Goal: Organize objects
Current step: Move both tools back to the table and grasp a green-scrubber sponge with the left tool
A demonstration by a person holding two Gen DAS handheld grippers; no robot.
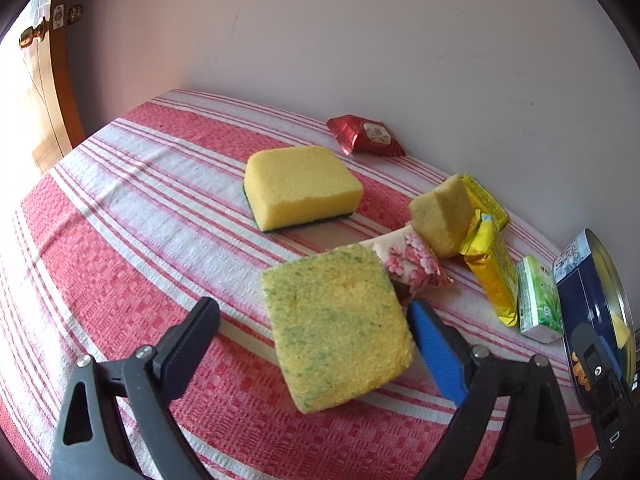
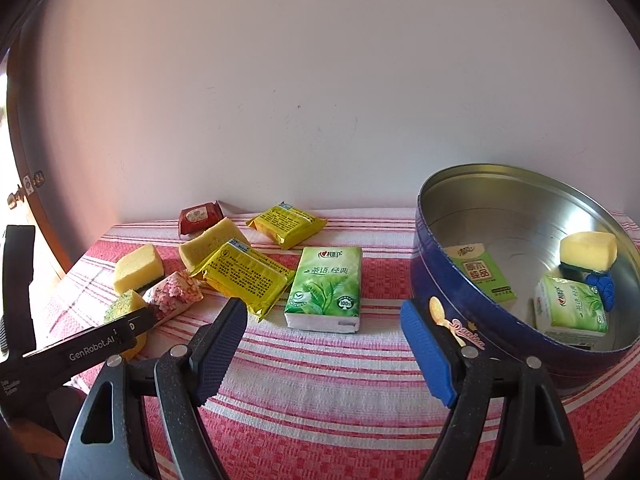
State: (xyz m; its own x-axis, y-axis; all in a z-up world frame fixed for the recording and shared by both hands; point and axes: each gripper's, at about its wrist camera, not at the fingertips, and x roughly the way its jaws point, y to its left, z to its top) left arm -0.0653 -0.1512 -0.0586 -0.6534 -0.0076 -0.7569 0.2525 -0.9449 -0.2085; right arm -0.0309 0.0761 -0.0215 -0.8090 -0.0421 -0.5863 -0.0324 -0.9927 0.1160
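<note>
Green-flecked sponge (image 1: 336, 330) lying on striped cloth (image 1: 120, 208), between spread fingers of left gripper (image 1: 314, 346), blue pad just beside its right edge, black pad apart. Right gripper (image 2: 324, 354) spread, empty, over bare cloth near green tissue pack (image 2: 326, 286) and blue tin (image 2: 440, 280).

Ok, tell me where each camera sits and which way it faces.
Left wrist: on the left tool, looking down over the striped cloth; the speckled sponge lies between its open fingers.
Right wrist: on the right tool, facing the wall, green tissue pack and blue tin; the left tool shows.
Shared: speckled sponge, tissue pack, tin.
</note>
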